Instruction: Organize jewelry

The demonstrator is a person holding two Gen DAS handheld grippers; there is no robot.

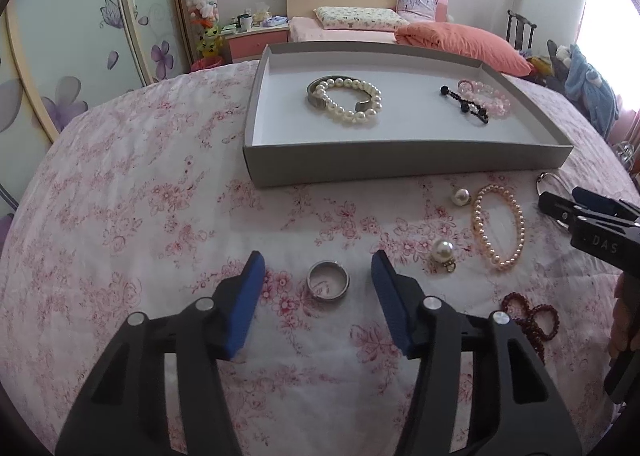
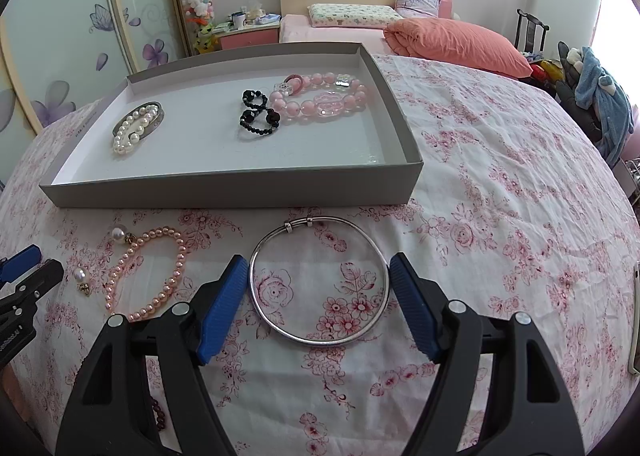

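Observation:
A silver ring [image 1: 328,280] lies on the floral cloth between the blue pads of my left gripper [image 1: 318,264], which stands open and touches nothing. My right gripper [image 2: 319,266] spans a thin silver bangle [image 2: 320,340] flat on the cloth, its pads set against the bangle's left and right rims. The grey box [image 1: 400,161] behind holds a white pearl bracelet [image 1: 352,101] over a metal cuff, a black bead piece [image 1: 466,103] and a pink bead bracelet [image 2: 320,97]. A pink pearl bracelet [image 1: 500,228] and two pearl earrings [image 1: 443,250] lie loose between the grippers.
A dark red bead bracelet [image 1: 528,316] lies at the left gripper's right. The table's round edge falls away to the left and right. A white phone-like object [image 2: 636,316] sits at the far right edge. A bed and wardrobe stand behind.

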